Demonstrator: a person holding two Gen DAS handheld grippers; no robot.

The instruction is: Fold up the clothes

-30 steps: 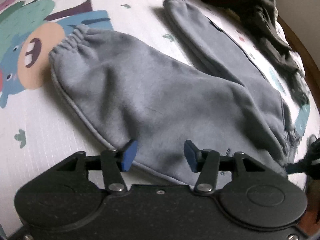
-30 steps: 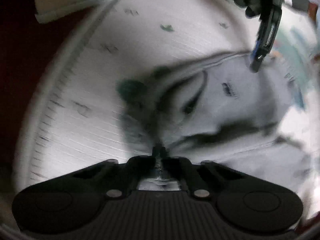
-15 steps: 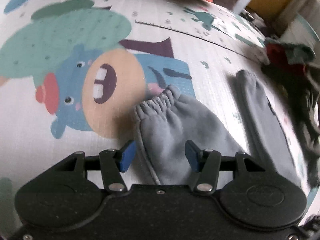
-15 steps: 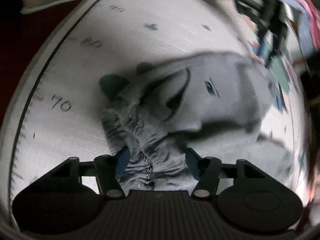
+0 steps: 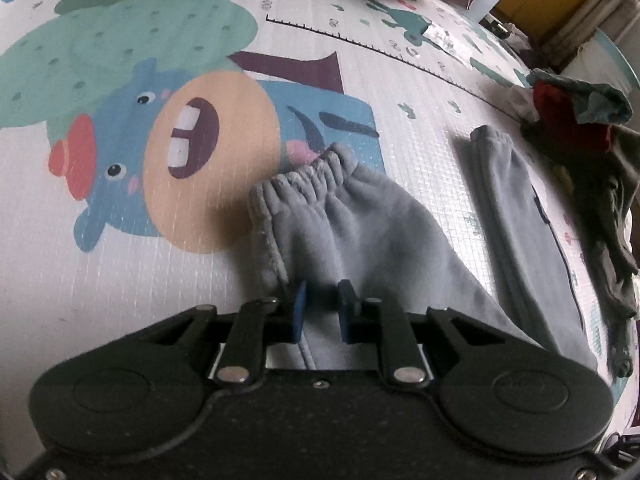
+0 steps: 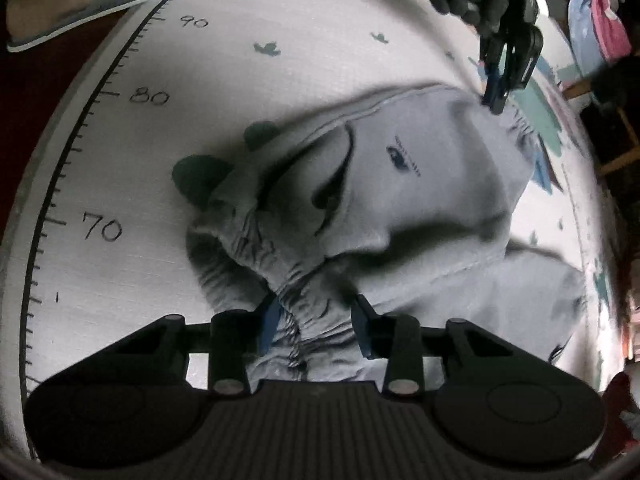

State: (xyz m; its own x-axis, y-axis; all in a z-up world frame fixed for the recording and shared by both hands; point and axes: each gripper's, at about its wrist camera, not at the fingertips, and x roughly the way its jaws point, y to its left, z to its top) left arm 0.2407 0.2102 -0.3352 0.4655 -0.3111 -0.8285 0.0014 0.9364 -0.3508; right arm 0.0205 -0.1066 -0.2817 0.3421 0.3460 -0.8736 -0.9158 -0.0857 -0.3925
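Grey sweatpants [image 5: 360,236] lie spread on a cartoon-print mat [image 5: 120,240], the left tongs [image 5: 322,308] narrowed on a leg's seam edge near its cuff, the right tongs [image 6: 314,322] half-open around the gathered waistband, beside a dark clothes pile [image 5: 592,152].

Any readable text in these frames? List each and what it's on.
"90" – ruler scale printed on the play mat
"80" – same scale
"70" – same scale
Small dark logo print on the grey sweatpants: too blurred to read.
Ruler numbers in the left wrist view: too small to read.
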